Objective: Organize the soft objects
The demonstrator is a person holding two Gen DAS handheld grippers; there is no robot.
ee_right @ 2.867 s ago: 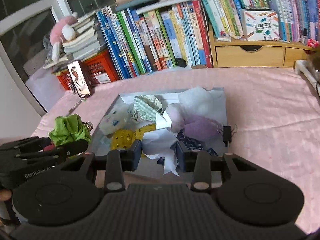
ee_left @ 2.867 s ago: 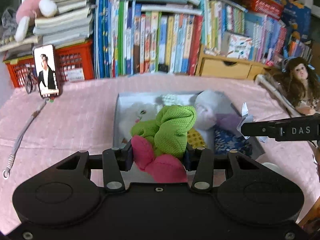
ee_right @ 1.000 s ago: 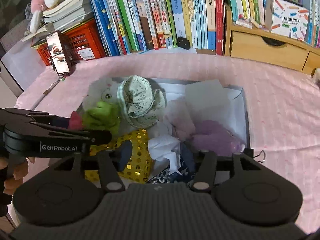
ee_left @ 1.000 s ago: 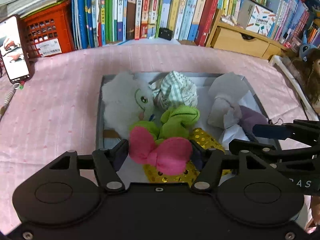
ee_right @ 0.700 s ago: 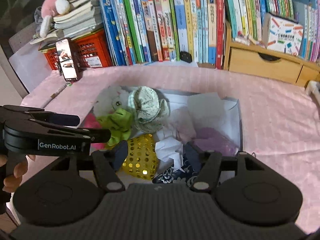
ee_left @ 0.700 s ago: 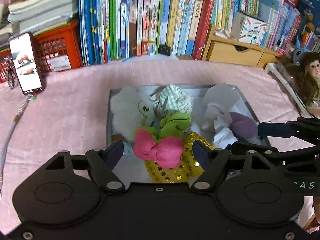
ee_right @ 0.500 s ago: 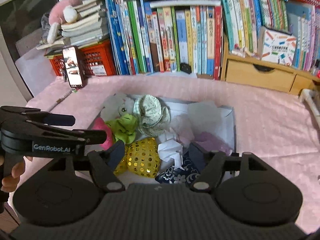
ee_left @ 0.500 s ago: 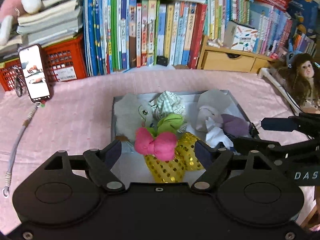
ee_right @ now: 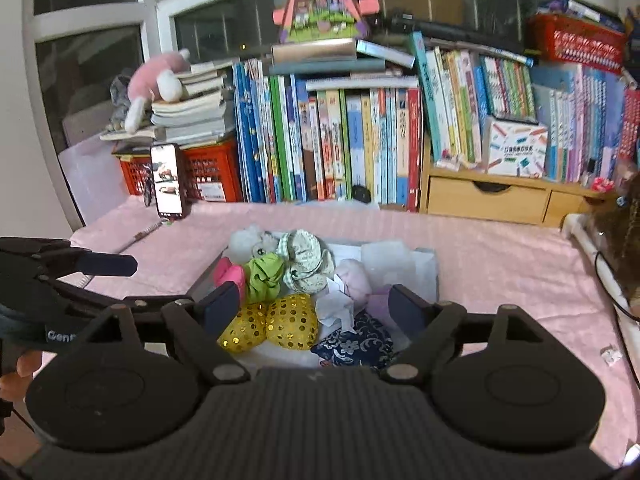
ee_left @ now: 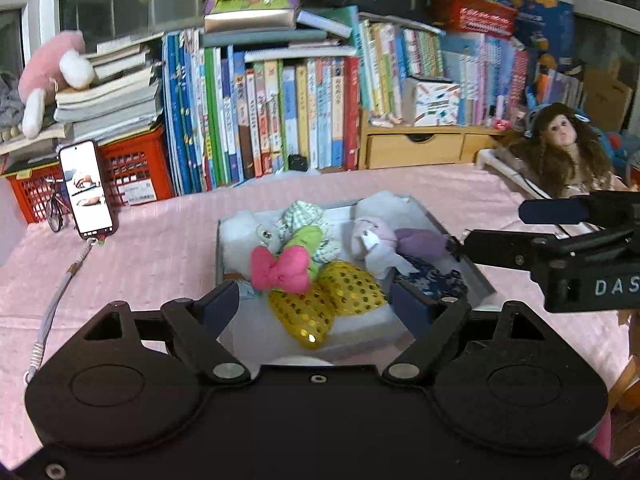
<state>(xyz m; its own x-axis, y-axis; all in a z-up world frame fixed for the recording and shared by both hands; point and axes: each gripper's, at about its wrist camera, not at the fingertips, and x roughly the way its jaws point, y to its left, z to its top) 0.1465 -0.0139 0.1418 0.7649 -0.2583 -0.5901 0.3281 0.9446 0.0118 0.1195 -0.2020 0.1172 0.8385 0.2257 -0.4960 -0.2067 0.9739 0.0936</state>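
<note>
Even indoor light, soft shadows; strong fisheye bending at edges (windows dark), slight blur.

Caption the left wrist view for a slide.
Left tongs, just opened and empty, above a grey box holding a pink bow, yellow sequin bow and other soft items.

left hand-held gripper (ee_left: 314, 300): released pink-green toy (ee_left: 286, 260) into box (ee_left: 460, 256) | jaws opening

A grey box (ee_right: 428, 264) is seen on the pink cloth (ee_right: 500, 264). It is filled with soft things: a green toy (ee_right: 264, 274), a yellow sparkly bow (ee_right: 272, 326) and a checked hat (ee_right: 306, 258). The right gripper (ee_right: 312, 310) has just been opened wide, and nothing is held.
</note>
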